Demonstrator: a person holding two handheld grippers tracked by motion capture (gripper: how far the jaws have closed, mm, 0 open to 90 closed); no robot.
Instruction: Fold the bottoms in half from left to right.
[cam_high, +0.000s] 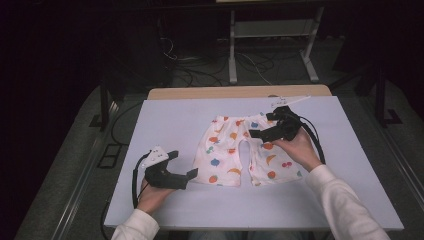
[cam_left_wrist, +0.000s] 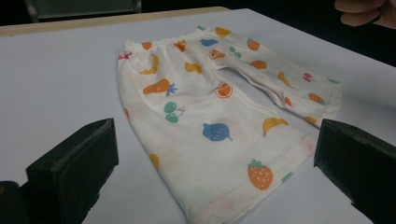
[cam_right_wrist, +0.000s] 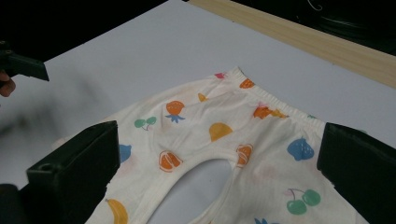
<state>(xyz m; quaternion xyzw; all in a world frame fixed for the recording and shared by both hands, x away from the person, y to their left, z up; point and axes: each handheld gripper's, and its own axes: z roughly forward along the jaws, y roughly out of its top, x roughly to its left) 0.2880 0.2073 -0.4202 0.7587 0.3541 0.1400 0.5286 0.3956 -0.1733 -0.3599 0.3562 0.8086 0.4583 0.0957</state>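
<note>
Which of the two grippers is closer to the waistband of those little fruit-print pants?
Right. The right gripper hovers over the pants just below the waistband; the left gripper sits off the leg hem, at the opposite end.

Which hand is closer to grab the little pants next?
Probably the right. The right gripper hangs open just over the pants near the waistband, while the left gripper, also open, sits beside one leg's hem, off the cloth.

Fruit-print shorts (cam_high: 239, 150) flat between open claws
</note>
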